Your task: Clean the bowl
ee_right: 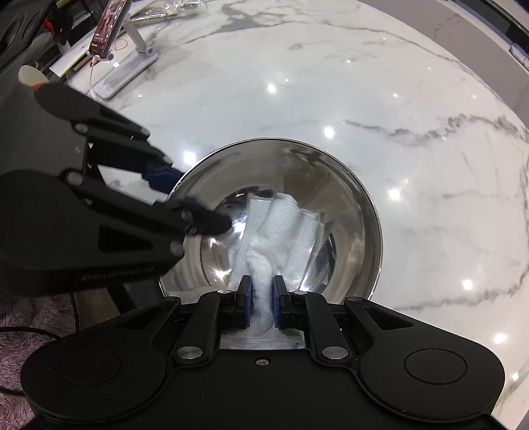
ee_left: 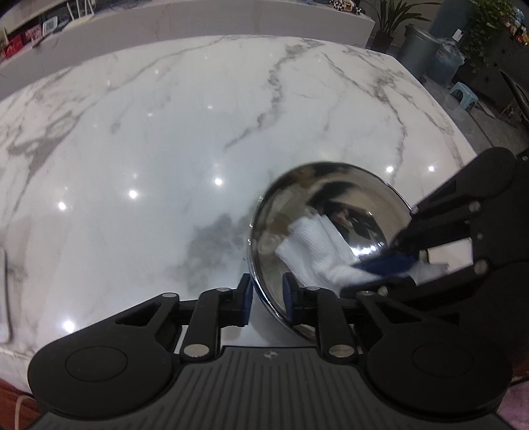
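A shiny steel bowl (ee_left: 347,188) stands on the white marble counter (ee_left: 165,149). My left gripper (ee_left: 267,294) is shut on its near rim, one blue pad outside the wall and one inside. A crumpled white paper towel (ee_left: 310,254) lies against the inside of the bowl. My right gripper (ee_left: 367,276) reaches in from the right and is shut on the towel. In the right wrist view the towel (ee_right: 284,225) runs from between the right gripper (ee_right: 263,297) pads down into the bowl (ee_right: 347,211), and the left gripper (ee_right: 198,201) straddles the left rim.
A phone on a white stand (ee_right: 109,29) and some papers sit at the counter's far left corner. Purple fluffy fabric (ee_right: 20,314) lies below the counter edge. Beyond the counter are grey bins (ee_left: 420,49), potted plants and a small blue stool (ee_left: 463,96).
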`<move>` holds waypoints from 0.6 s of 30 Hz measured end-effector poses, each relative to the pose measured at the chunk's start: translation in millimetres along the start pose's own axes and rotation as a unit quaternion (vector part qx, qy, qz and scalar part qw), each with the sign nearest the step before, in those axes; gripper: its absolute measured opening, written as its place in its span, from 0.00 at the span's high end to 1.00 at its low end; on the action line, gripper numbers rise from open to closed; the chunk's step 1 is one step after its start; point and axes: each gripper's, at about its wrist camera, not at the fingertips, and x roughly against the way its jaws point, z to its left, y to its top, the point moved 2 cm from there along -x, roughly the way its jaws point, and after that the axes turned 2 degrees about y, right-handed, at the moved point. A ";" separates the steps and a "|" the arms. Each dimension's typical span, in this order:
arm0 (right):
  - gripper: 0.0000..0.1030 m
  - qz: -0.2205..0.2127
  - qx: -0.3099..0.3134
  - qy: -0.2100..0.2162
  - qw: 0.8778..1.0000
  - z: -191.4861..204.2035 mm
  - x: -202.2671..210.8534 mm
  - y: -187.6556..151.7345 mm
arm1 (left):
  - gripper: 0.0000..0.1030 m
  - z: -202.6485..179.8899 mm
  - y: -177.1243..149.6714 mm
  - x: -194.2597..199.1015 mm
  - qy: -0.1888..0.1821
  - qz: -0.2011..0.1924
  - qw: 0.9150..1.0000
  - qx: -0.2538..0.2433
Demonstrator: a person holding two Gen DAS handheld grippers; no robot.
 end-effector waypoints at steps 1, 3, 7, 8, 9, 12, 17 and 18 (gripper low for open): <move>0.90 -0.001 -0.004 0.006 1.000 1.7 -2.7 3.4 | 0.91 0.0 1.9 -0.4 0.005 -0.002 1.000 -0.003; 0.89 -0.006 -0.019 0.034 0.999 2.2 -3.9 6.2 | 0.91 0.6 4.5 -2.0 0.005 -0.003 1.000 -0.003; 0.89 -0.009 -0.031 0.070 0.997 1.8 -3.8 5.4 | 0.91 1.1 5.1 -2.7 0.005 -0.005 1.000 -0.005; 0.89 -0.007 -0.028 0.068 0.997 1.4 -3.7 5.2 | 0.91 0.5 4.8 -2.8 0.005 -0.006 1.000 -0.008; 0.89 -0.004 -0.024 0.065 0.998 0.7 -3.4 5.1 | 0.91 0.2 4.6 -2.8 0.005 -0.007 1.000 -0.011; 0.90 0.010 0.006 0.034 0.999 1.3 -2.6 1.6 | 0.91 0.7 4.5 -2.5 0.004 -0.008 1.000 -0.013; 0.90 0.032 0.072 -0.058 0.995 4.7 3.8 -0.6 | 0.91 1.2 3.3 -1.5 0.003 -0.010 1.000 -0.018; 0.90 0.031 0.080 -0.074 0.994 4.3 6.3 0.4 | 0.91 1.2 2.9 -1.4 0.002 -0.011 1.000 -0.018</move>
